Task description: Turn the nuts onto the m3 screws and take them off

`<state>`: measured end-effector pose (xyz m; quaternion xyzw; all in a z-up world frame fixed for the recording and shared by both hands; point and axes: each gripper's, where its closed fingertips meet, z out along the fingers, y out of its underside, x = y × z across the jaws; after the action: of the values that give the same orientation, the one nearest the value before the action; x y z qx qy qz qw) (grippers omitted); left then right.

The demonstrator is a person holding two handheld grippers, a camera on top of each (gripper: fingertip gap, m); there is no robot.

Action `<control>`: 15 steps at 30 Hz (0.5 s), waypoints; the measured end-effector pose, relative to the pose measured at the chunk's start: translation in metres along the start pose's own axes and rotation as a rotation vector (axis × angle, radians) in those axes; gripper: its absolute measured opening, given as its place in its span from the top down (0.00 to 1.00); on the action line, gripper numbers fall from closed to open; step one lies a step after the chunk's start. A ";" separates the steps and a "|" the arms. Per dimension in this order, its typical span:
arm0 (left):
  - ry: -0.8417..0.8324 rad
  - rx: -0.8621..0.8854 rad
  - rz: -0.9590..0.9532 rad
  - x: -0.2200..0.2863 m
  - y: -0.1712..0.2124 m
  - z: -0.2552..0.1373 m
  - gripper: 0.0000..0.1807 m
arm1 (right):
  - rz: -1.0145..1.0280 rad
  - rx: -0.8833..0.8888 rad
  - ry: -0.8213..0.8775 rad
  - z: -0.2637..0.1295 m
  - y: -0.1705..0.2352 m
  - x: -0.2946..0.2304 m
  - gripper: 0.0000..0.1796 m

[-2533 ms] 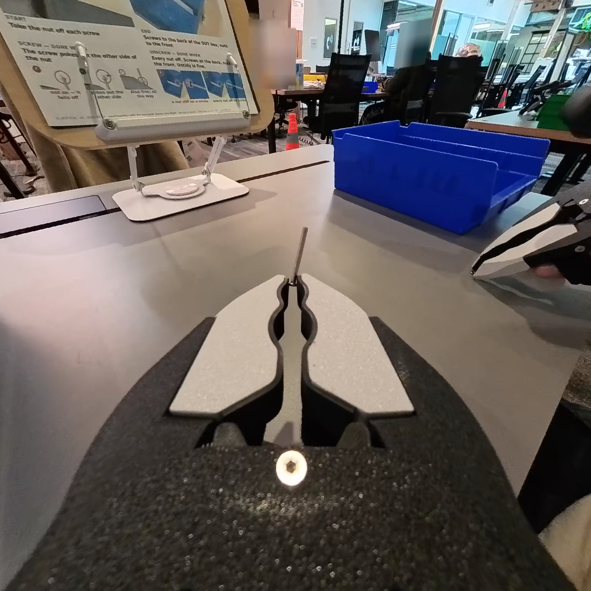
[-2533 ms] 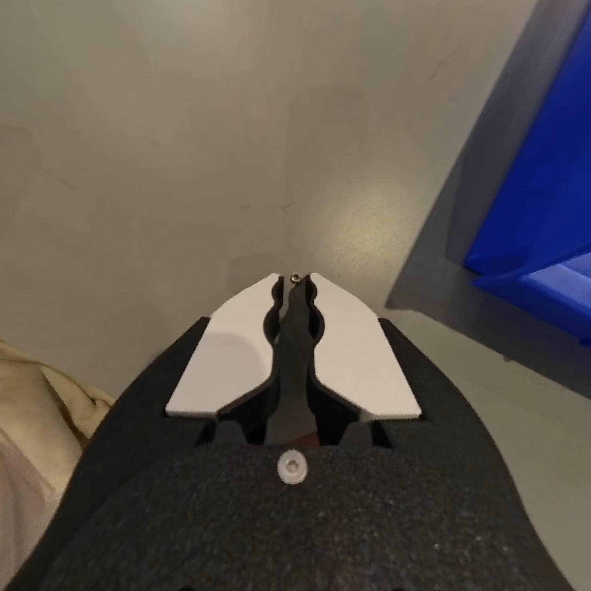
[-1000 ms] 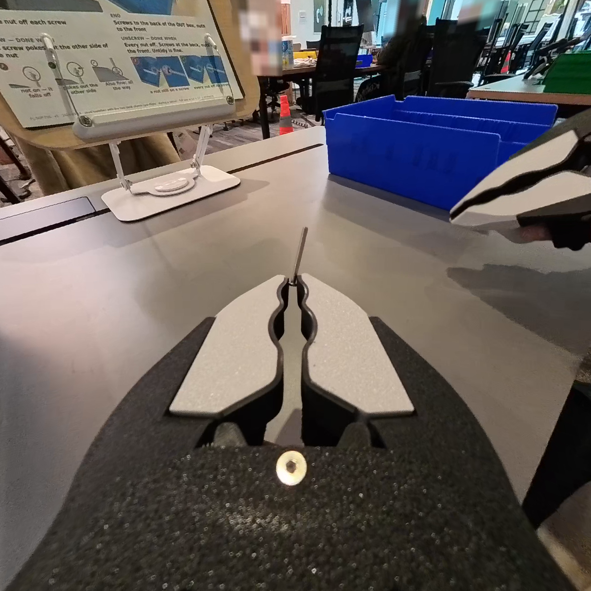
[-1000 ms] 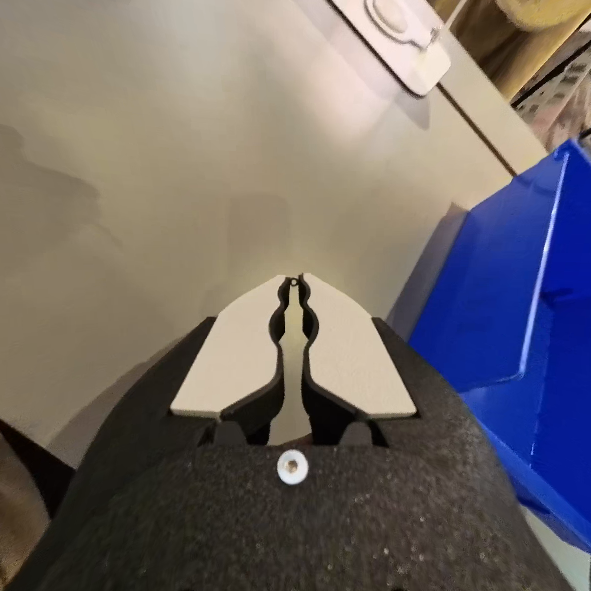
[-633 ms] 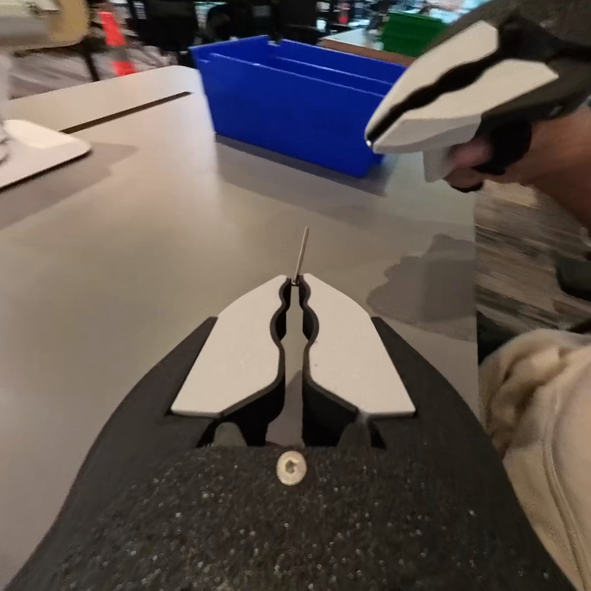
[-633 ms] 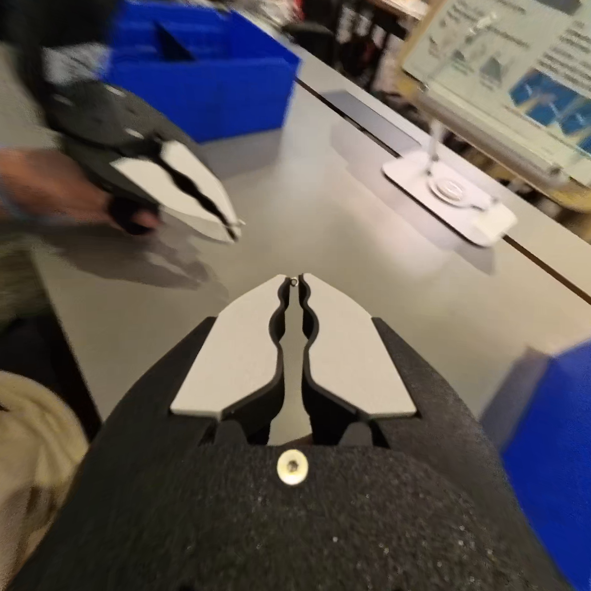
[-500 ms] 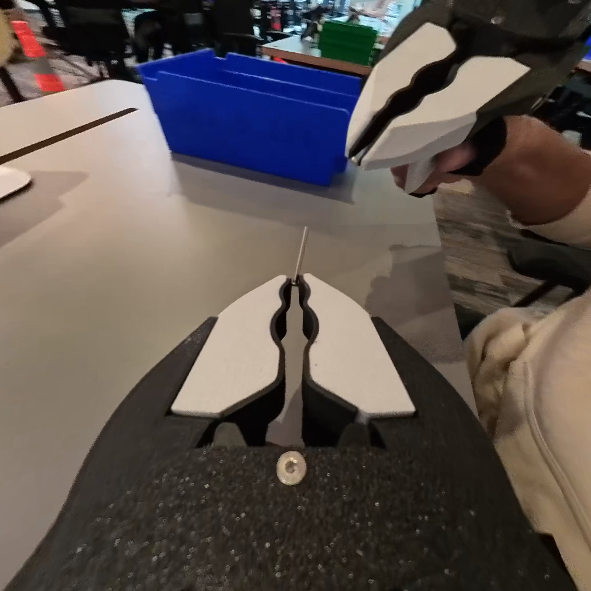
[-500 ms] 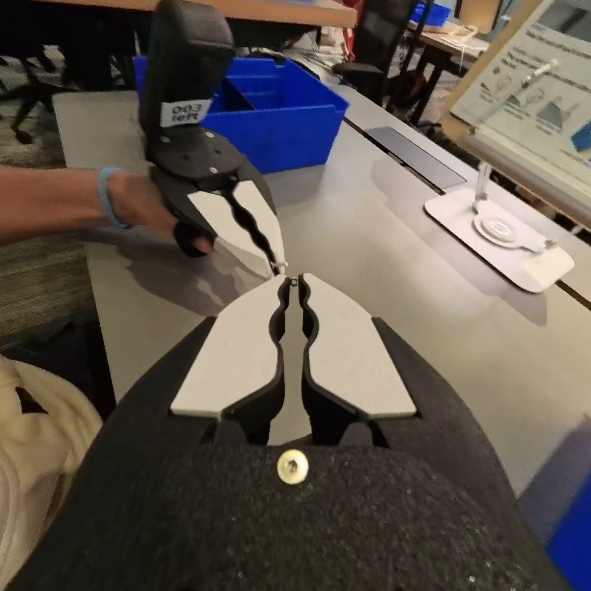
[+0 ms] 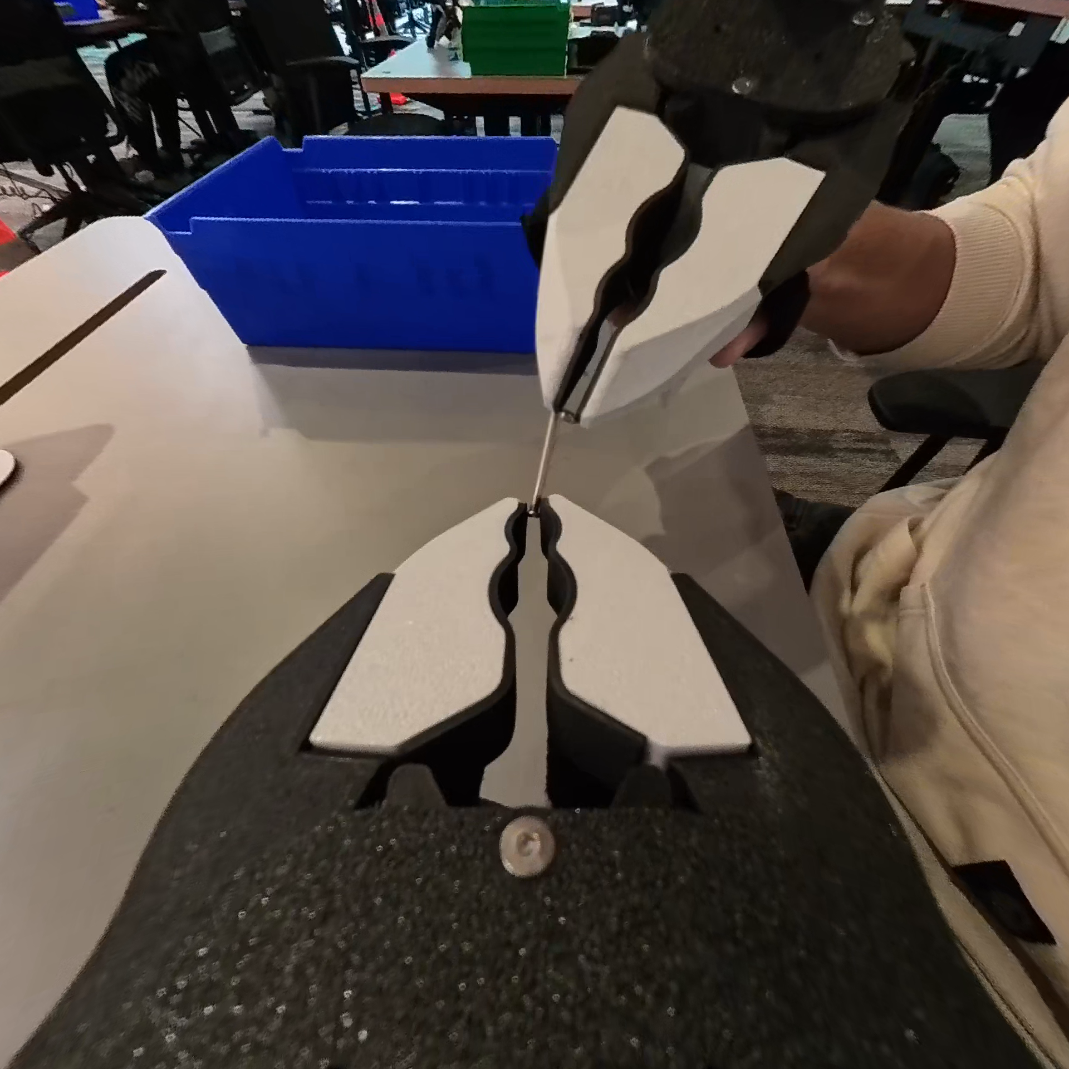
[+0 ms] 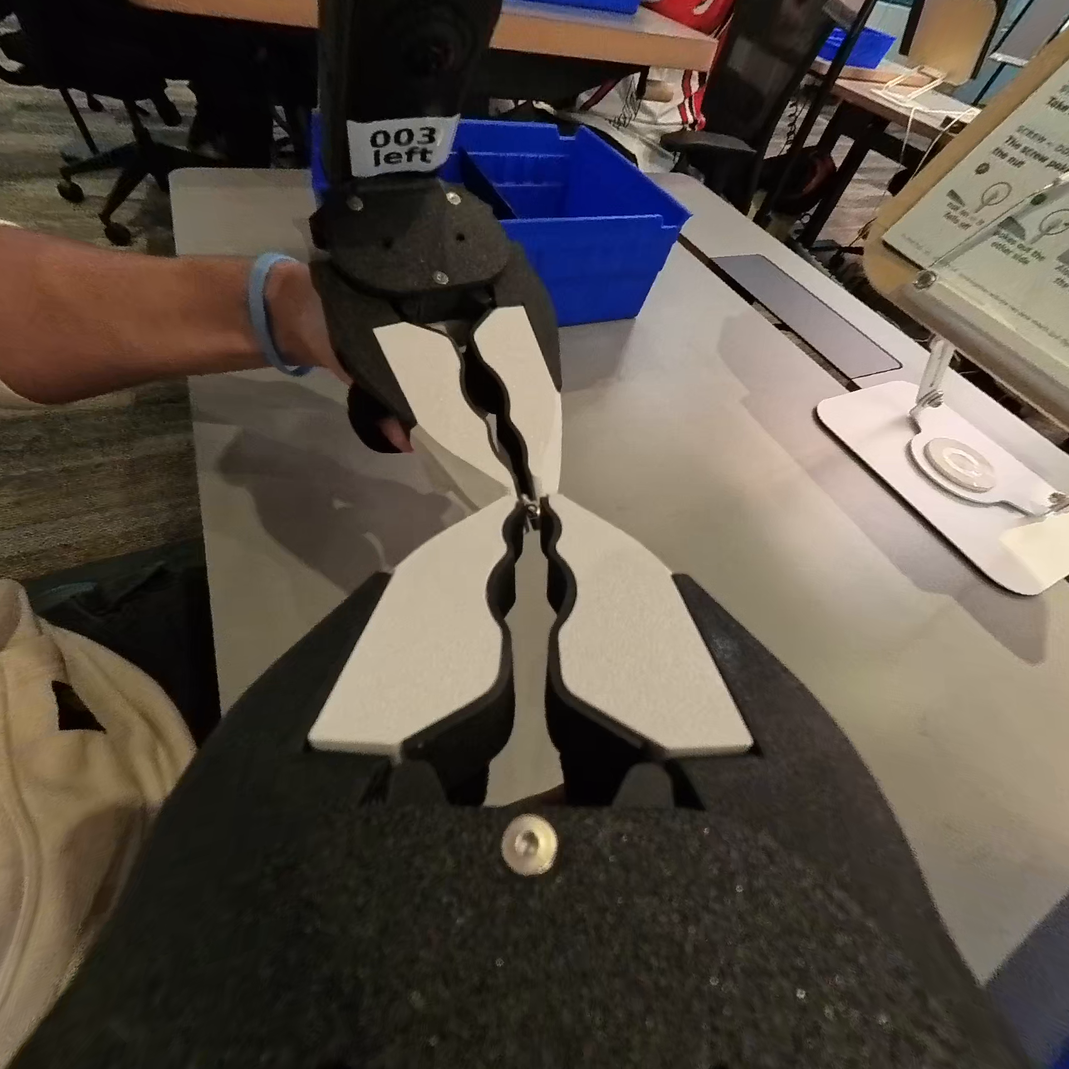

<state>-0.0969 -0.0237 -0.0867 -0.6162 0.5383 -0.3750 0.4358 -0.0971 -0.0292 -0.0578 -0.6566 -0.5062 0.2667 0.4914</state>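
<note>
Left hand-held gripper clenched on the head end of a thin m3 screw, white fingers nearly together at the tips. Shaft of the screw pointing away and slightly right, up off the grey surface. Right hand-held gripper coming in from the far right, tips meeting the free end of the screw and pinched on a small nut there; too small to tell whether any thread is engaged. Bare forearm and cream sleeve at the right edge behind that gripper.

Seen from the right wrist: own tips tightly closed around the nut, a tiny metallic speck right at the tip gap. Left hand-held gripper directly opposite, tip to tip, screw almost end-on and mostly hidden between the two sets of fingers. Hand with a light blue wristband around the far gripper's handle, a white label on its black body.

Blue bin at the far side of the surface, divided into compartments, contents not visible. Same bin behind the left gripper in the right wrist view. White stand with an instruction sheet at the right, well apart from the grippers. Green crates, dark office chairs and other tables in the far background.
</note>
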 end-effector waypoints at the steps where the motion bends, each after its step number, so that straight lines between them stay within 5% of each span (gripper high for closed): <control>1: 0.004 0.002 -0.002 0.001 0.000 0.000 0.98 | -0.005 -0.002 0.000 0.000 0.000 -0.001 0.97; 15: 0.074 0.035 -0.024 0.008 -0.003 0.000 0.98 | 0.024 0.036 -0.052 -0.009 -0.002 -0.001 0.97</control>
<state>-0.0951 -0.0315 -0.0837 -0.6005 0.5399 -0.4120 0.4220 -0.0901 -0.0335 -0.0528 -0.6466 -0.5062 0.2986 0.4863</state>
